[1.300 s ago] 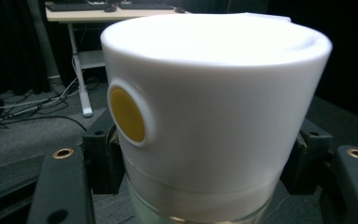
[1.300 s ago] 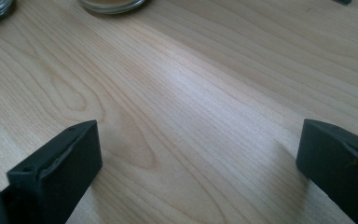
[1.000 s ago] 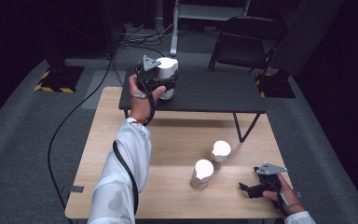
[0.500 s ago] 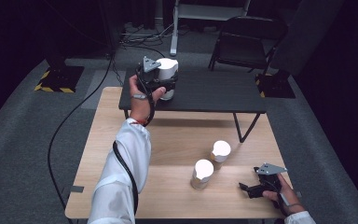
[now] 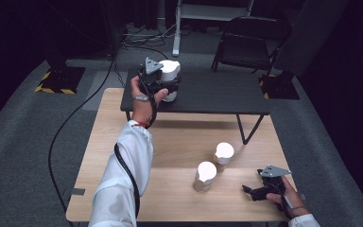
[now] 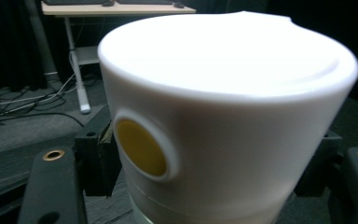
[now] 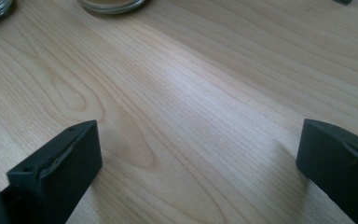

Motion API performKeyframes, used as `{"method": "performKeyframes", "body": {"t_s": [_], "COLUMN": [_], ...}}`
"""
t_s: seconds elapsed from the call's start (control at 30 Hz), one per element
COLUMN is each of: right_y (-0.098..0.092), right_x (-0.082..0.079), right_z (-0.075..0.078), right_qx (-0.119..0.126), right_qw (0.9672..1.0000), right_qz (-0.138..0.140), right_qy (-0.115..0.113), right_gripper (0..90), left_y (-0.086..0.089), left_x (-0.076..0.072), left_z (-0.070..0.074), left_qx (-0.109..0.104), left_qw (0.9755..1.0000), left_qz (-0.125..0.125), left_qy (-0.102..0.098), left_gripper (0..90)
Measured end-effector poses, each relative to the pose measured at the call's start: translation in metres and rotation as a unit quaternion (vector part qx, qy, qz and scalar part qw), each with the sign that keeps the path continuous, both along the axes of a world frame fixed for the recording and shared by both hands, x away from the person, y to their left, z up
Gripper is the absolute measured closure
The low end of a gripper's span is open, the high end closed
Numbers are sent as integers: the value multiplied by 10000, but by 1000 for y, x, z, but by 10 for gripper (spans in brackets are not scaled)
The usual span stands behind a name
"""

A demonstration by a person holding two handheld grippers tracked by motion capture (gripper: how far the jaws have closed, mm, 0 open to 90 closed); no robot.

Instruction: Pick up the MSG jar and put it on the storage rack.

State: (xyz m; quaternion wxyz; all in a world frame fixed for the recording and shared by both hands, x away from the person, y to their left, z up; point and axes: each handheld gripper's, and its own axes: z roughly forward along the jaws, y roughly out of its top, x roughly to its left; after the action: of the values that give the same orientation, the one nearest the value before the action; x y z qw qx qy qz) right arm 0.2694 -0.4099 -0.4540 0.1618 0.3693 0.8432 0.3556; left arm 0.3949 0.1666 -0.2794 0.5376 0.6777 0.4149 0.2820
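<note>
high view: a light wooden table (image 5: 179, 142) is seen nearest the person, and a smaller black table (image 5: 217, 92) is set across its far edge. on the black table's left part a white-lidded jar (image 5: 170, 78) is stood, with the left gripper (image 5: 163, 85) placed around it; judged from this, the jar is being set down there. in the left gripper view the jar (image 6: 223, 116) is framed between the two black jaws, which have just been opening, and a gap seems to be left at each side, so the jar is taken as released rather than clamped. two more white-lidded jars (image 5: 206, 175) (image 5: 223, 153) are left near each other on the wooden table, probably waiting their turn. the right gripper (image 5: 255, 191) is rested low at the near right, jaws spread wide over bare wood with nothing between them. the jar's base is cut off in the left gripper view, so contact with the table cannot be confirmed there
</note>
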Motion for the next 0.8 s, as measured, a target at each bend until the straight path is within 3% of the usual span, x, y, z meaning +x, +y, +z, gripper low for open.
{"method": "performKeyframes", "body": {"t_s": [0.1,0.53,0.67,0.8], "right_y": [0,0,0,0], "right_x": [0,0,0,0], "right_z": [0,0,0,0], "right_qx": [1,0,0,-1], "right_qw": [10000,10000,10000,10000], "right_qz": [0,0,0,2], "right_qy": [1,0,-1,1], "right_gripper": [0,0,0,0], "left_y": [-3,-3,-4,-2], "left_x": [-1,-1,-2,-3], "left_z": [0,-3,-5,-7], "left_qx": [105,46,28,63], "left_qw": [9999,9999,9998,9997], "left_qz": [-10,101,218,215], "left_qy": [-60,-21,9,-9], "left_gripper": [265,168,63,25]}}
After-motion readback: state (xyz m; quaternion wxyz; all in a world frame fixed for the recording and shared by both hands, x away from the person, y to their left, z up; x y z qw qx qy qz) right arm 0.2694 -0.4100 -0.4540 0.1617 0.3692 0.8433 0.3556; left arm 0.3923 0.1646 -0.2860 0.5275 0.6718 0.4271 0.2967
